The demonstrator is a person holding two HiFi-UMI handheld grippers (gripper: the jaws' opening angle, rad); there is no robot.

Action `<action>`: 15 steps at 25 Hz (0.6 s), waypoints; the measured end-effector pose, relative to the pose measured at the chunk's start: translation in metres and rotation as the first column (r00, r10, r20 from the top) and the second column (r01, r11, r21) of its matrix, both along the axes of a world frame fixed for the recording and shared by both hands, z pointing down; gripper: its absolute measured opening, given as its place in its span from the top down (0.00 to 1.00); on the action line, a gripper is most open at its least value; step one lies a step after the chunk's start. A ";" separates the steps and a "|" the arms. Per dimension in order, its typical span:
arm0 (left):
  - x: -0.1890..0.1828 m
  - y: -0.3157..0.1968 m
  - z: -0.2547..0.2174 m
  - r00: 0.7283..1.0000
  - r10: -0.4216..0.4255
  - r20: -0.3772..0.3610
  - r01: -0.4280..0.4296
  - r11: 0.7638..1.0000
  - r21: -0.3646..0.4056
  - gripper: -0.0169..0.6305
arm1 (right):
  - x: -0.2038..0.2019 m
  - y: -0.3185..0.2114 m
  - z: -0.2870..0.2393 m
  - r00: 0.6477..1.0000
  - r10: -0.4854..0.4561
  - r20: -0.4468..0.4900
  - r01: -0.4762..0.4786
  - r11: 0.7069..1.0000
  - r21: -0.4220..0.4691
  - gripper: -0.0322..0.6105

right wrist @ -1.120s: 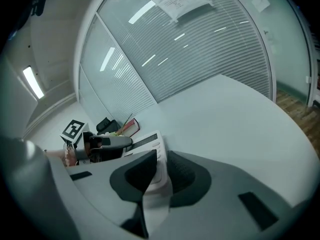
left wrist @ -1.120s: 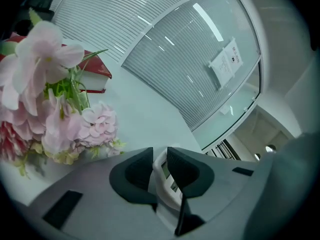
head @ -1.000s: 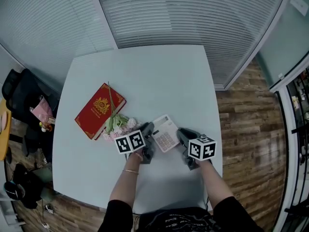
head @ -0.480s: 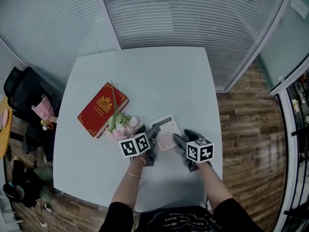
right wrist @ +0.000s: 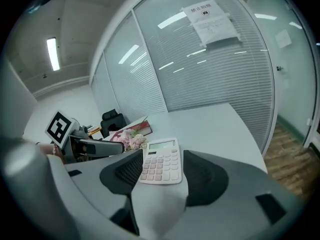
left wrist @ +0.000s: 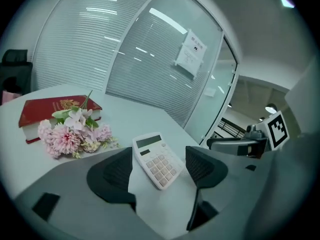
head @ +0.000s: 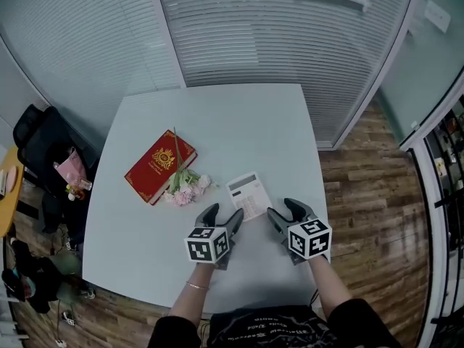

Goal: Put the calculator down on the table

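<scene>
The white calculator point(head: 247, 194) lies flat on the pale table point(head: 217, 122), keys up, free of both grippers. My left gripper point(head: 223, 214) hovers just short of its near left corner. Its jaws have just been opening and now stand wide with nothing between them. My right gripper point(head: 283, 210) hangs off the calculator's near right side. Its jaws have also just been opening and hold nothing. In the left gripper view the calculator point(left wrist: 157, 159) rests ahead of the spread pads point(left wrist: 117, 169). In the right gripper view the calculator point(right wrist: 162, 161) also sits beyond the pads point(right wrist: 205, 176).
A red book point(head: 161, 165) lies left of the calculator, with a bunch of pink flowers point(head: 185, 191) resting against it. Blind-covered glass walls point(head: 290, 42) close off the far side. A black chair with bags point(head: 43, 143) stands at the left, and wooden floor point(head: 370, 194) lies to the right.
Both grippers let go of the calculator, opened wide, and drew back toward the person and upward. The calculator stays on the table.
</scene>
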State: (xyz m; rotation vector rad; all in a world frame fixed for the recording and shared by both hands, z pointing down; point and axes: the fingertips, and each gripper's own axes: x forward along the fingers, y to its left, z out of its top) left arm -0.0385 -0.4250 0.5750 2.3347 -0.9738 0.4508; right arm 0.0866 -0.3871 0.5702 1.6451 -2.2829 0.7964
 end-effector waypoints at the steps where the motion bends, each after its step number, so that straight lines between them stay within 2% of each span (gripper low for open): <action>1: -0.002 0.010 -0.006 1.000 0.007 0.001 -0.007 1.000 0.011 0.45 | -0.002 0.008 -0.007 1.000 -0.010 -0.020 0.010 1.000 0.009 0.56; 6: -0.016 0.055 -0.036 1.000 0.023 0.005 -0.023 0.994 0.108 0.45 | -0.016 0.048 -0.036 0.990 -0.065 -0.124 0.073 0.996 0.057 0.56; 12: -0.037 0.117 -0.052 0.998 0.065 0.014 -0.067 0.977 0.205 0.45 | -0.038 0.103 -0.065 0.990 -0.064 -0.126 0.083 0.984 0.156 0.56; 15: -0.044 0.149 -0.050 0.995 0.093 0.030 -0.098 0.967 0.235 0.45 | -0.043 0.132 -0.064 0.991 -0.036 -0.132 0.058 0.984 0.167 0.57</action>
